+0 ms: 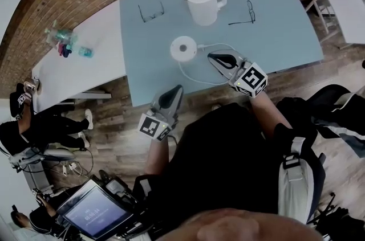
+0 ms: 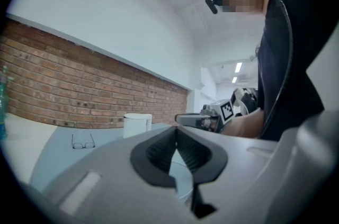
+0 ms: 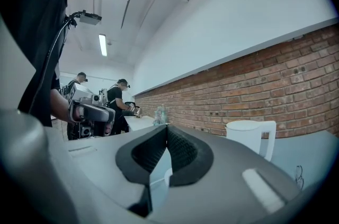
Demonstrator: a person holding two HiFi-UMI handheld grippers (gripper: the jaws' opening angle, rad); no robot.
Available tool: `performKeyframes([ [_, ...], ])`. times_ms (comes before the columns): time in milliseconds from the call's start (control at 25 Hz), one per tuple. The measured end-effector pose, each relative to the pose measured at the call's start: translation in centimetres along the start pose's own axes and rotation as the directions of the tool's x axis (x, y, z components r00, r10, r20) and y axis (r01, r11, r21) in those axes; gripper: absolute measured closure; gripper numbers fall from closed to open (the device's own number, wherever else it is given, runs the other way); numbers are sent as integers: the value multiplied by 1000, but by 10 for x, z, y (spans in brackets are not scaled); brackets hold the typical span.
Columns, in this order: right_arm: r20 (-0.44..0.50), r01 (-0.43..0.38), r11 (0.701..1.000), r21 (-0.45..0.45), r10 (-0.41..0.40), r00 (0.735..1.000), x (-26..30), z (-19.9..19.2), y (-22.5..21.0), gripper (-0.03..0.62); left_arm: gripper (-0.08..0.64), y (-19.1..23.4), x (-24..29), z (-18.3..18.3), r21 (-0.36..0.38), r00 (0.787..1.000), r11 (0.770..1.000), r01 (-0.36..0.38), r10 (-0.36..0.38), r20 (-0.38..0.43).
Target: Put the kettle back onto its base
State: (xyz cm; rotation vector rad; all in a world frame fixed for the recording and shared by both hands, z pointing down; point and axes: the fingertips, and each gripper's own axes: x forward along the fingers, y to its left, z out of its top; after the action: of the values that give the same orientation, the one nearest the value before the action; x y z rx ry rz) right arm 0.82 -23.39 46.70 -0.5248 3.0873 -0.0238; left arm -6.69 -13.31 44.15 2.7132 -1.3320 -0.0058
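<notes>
The left gripper [image 1: 176, 89] and right gripper [image 1: 213, 56] are closed, empty, and reaching for the kettle [image 1: 204, 2] may snag the cord [image 1: 193, 75] of the base [image 1: 183, 48].

Table [image 1: 285, 23]: your kettle [image 1: 204, 1] stood on it, behind the base [image 1: 183, 48] and apart from it | one pair of glasses [image 1: 151, 12] lay left of the kettle, a second pair of glasses [image 1: 244, 15] right of it | cord [image 1: 188, 76] looped from the base toward you | right gripper [image 1: 212, 56] was over the table, just right of the base | left gripper [image 1: 177, 89] was off the near edge | bottles [image 1: 65, 43] stood on the neighbouring table [image 1: 97, 63], far left.
</notes>
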Motion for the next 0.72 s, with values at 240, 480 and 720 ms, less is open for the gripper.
performKeyframes([
  [240,-26,20,1000,0,-20,999,3,-12,-27,589,558,10,11,-3,-15,1000,1000,-14,14,1],
  [480,-69,86,996,-1,-86,994,-2,-28,-65,589,558,13,24,-9,-36,1000,999,-14,14,-9],
  [720,-125,176,984,-16,-177,976,-12,-53,-112,589,560,12,30,-17,-51,1000,999,-14,13,-23],
])
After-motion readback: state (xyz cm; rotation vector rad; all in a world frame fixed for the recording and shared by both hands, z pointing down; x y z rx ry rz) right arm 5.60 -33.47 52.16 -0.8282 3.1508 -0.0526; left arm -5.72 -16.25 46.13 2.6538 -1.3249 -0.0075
